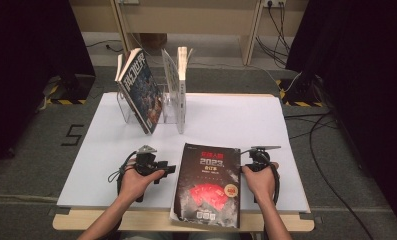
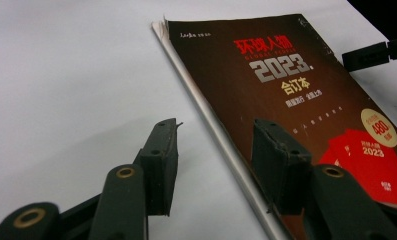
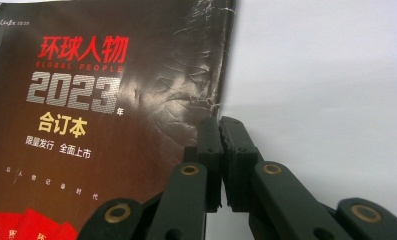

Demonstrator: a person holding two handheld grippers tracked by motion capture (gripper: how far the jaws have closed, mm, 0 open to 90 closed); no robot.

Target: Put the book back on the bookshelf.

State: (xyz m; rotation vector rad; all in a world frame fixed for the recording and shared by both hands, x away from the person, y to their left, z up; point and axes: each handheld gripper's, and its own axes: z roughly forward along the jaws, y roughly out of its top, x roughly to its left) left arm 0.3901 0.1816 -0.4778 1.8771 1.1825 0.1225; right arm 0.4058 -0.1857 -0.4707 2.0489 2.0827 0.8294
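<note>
A dark magazine (image 1: 207,186) lay flat at the near edge of the white table (image 1: 246,120), between two hands. The right gripper (image 3: 220,131) was clenched empty at the cover's right edge; the left gripper (image 2: 213,145) gaped at its left edge, gripping nothing. Both forearms reached straight forward. Farther back — a clear rack (image 1: 169,111) held two upright magazines.

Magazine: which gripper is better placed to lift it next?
Probably left. The left gripper is open, straddling the magazine at its left edge. The right gripper is shut at the right edge.
</note>
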